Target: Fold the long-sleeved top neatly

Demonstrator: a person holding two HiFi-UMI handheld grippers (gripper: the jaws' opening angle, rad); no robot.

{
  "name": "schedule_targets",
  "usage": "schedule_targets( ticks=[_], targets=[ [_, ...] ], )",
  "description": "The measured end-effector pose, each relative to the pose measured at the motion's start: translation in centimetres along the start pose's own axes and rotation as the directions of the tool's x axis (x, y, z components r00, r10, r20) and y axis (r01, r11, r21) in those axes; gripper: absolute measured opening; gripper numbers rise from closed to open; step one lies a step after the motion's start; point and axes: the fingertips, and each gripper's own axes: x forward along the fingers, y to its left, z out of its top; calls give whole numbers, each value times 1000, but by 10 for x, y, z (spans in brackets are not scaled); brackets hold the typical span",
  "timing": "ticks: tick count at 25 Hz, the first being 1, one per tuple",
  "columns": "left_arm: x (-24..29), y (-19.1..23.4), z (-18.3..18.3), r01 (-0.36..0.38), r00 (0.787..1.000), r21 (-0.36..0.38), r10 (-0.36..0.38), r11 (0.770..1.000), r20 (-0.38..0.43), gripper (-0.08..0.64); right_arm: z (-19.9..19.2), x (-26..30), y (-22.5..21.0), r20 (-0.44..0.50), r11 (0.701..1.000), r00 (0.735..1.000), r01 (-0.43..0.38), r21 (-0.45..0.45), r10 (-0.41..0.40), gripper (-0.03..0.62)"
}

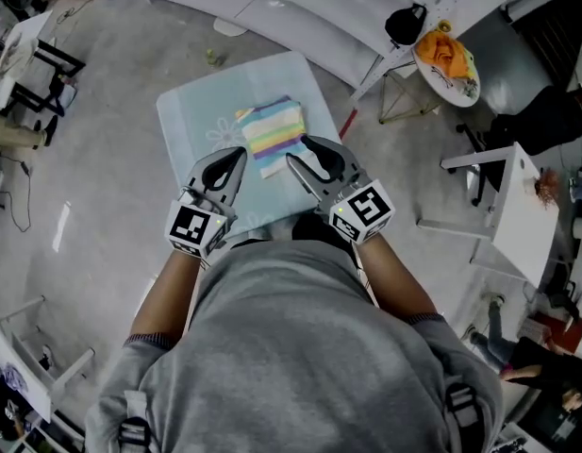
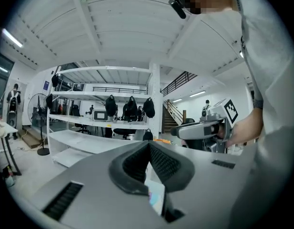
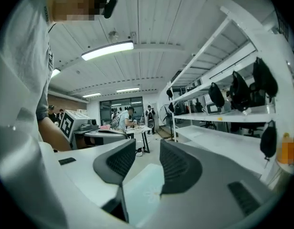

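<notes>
The long-sleeved top (image 1: 272, 132) lies folded into a small pastel-striped rectangle on a pale blue table (image 1: 191, 111) with a flower print. Both grippers are held up level in front of the person's chest, well above the table and clear of the top. My left gripper (image 1: 237, 157) (image 2: 149, 144) is shut, its pads pressed together on nothing. My right gripper (image 1: 298, 151) (image 3: 147, 147) stands partly open, and its gap holds nothing; a piece of the table (image 3: 144, 190) shows through it. Each gripper shows in the other's view, side on.
Long white shelving benches (image 1: 300, 17) run behind the table. A round stool with an orange cloth (image 1: 446, 59) and a white table (image 1: 517, 210) stand at the right. A red-handled stick (image 1: 349, 123) lies on the grey floor by the table's corner.
</notes>
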Motion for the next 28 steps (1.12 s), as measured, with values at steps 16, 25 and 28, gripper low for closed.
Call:
schedule_targets(
  ticks=[16, 25, 28],
  targets=[
    [6, -17, 42, 72, 994, -22, -70, 997, 81, 15, 35, -21, 3, 40, 992, 996, 80, -96, -76, 5],
    [5, -25, 41, 81, 994, -9, -80, 997, 75, 17, 34, -23, 4, 45, 993, 996, 78, -86, -74, 5],
    [4, -25, 41, 80, 994, -11, -79, 997, 76, 17, 33, -21, 4, 38, 993, 997, 76, -87, -73, 5]
  ],
)
